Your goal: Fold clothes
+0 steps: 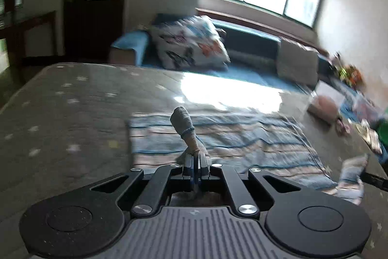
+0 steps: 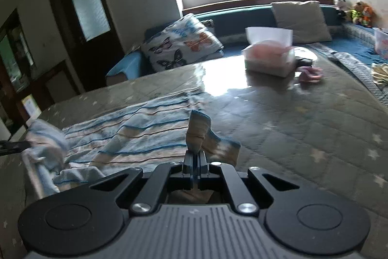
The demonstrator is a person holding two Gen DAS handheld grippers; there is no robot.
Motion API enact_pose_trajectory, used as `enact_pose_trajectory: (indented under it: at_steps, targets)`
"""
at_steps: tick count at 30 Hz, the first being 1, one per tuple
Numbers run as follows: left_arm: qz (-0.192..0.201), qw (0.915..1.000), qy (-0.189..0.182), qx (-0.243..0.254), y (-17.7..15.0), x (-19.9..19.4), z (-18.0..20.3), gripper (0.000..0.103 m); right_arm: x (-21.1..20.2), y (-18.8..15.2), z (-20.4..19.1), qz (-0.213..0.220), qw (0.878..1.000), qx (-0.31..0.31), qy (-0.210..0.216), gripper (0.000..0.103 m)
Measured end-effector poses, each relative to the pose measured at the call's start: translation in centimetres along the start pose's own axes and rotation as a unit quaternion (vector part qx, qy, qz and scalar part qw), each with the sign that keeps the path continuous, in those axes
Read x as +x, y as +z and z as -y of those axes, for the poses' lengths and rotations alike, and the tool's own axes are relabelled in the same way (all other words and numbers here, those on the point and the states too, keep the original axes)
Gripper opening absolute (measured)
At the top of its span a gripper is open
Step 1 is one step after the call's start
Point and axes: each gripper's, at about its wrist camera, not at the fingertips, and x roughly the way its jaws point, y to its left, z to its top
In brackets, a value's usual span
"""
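we hold the striped garment (image 1: 218, 135) by two of its corners, and it lies spread on the grey starred mattress (image 1: 72, 98), near the edge closest to us and about in the middle of that edge. the left gripper (image 1: 195, 157) has its jaws pressed together on a small twist of the cloth, which stands up between the tips, and the right gripper (image 2: 195, 154) is clamped in the same way on another bunched corner of the same garment (image 2: 145, 135). in the right wrist view the near part of the cloth is already raised and wrinkled, while the far part lies flat toward the middle of the mattress. we judge that the step in hand is the first fold: both near corners are gripped and lifted, and they must be carried over to the far edge of the cloth. the next move asks that both hands travel together, at equal height, so the fold line comes straight. a tissue box (image 2: 269, 57) and a pink small thing (image 2: 310, 73) stand near the far right corner of the mattress, well apart from the garment, so we think they will not disturb
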Motion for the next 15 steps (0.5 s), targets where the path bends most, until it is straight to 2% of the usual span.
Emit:
enact_pose_trajectory:
  at_steps: [8, 15]
  targets:
    - [0.015, 0.9972, 0.051, -0.053, -2.9, -6.4, -6.5, 0.003, -4.5, -2.1, 2.1, 0.011, 1.0, 0.019, -0.022, 0.002]
    - [-0.028, 0.993, 0.077, -0.085, -6.8, -7.9, -10.1, 0.003, -7.2, -5.3, 3.7, -0.009, 0.998, 0.043, -0.044, 0.002]
